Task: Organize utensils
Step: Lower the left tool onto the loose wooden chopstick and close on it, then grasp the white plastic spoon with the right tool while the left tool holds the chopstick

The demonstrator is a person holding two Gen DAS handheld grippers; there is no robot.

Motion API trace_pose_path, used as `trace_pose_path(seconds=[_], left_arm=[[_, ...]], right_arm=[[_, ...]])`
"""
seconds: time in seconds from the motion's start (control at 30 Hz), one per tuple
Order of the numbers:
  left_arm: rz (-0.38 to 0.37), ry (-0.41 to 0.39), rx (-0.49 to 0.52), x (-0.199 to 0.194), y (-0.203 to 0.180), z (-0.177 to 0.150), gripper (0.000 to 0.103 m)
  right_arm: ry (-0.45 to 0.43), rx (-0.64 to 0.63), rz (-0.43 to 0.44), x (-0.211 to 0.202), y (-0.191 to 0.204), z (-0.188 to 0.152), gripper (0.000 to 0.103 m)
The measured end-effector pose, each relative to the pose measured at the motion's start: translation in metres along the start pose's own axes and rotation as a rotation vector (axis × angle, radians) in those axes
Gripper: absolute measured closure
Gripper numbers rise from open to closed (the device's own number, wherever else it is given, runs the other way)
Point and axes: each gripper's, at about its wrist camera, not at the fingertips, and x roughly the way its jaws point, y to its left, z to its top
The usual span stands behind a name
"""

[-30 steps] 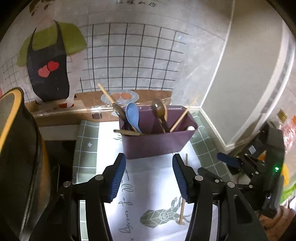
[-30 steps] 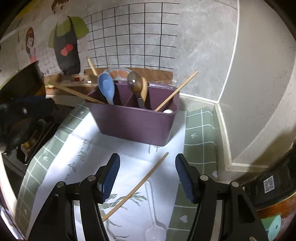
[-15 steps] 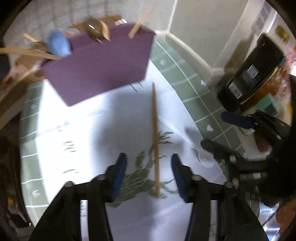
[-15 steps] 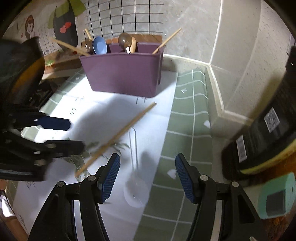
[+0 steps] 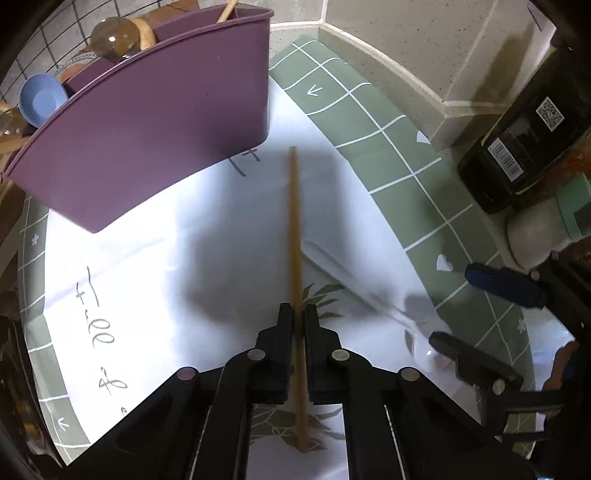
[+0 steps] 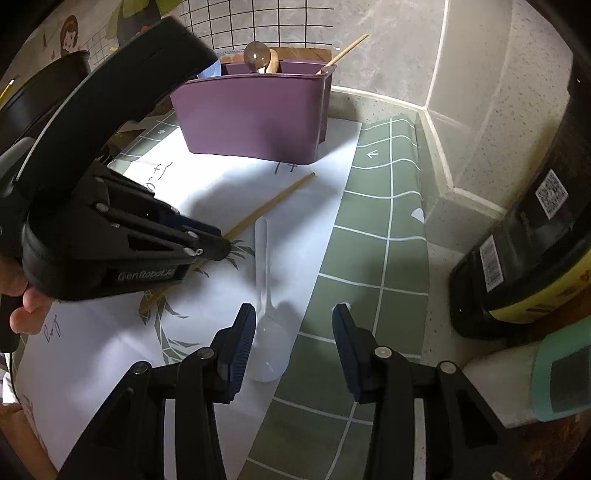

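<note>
Your left fingers [image 5: 283, 325], spread wide half a second ago, are now clenched on the chopstick [image 5: 294, 229] lying before the purple caddy [image 5: 155, 122], while your right gripper [image 6: 293, 338] hangs released over the clear spoon [image 6: 266, 332].

Grey speckled stone wall [image 6: 388, 48] meets beige side wall [image 6: 491, 85] at a corner. Black grid lines on the wall section at rear left [image 6: 236, 26]; cartoon figure decal [image 6: 70, 33] beside it. Countertop covered by green checked mat [image 6: 373, 236] with white printed sheet [image 5: 155, 280] on top. Hard shadows across the sheet.
</note>
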Motion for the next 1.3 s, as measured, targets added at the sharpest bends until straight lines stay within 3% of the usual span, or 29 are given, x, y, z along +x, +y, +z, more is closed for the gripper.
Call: trace_pose_path(seconds=[0.27,0.63,0.9,1.0,1.03,1.3], left_arm=[[-0.008,-0.037,-0.086,-0.03,0.033,-0.057,0.097],[-0.025,0.007,-0.185,-0.064,0.072,-0.136,0.097],[-0.044,0.007,-0.202,-0.07,0.078,-0.14,0.095],[-0.043,-0.002,-0.198,-0.075,0.078,-0.14,0.095],[-0.043,-0.005,-0.195,-0.076,0.078,-0.139,0.095],[-0.03,0.045,-0.128,-0.065,0.068,-0.116,0.095]], right_arm=[[-0.006,-0.029,0.047,0.002,0.017,0.012,0.063],[0.104,-0.008,0.059,0.035,0.024,0.029,0.063],[0.13,0.01,0.04,0.057,0.02,0.049,0.071],[0.134,-0.004,0.02,0.059,0.023,0.053,0.084],[0.133,-0.012,0.011,0.059,0.024,0.052,0.093],[0.106,-0.021,0.021,0.038,0.031,0.039,0.094]])
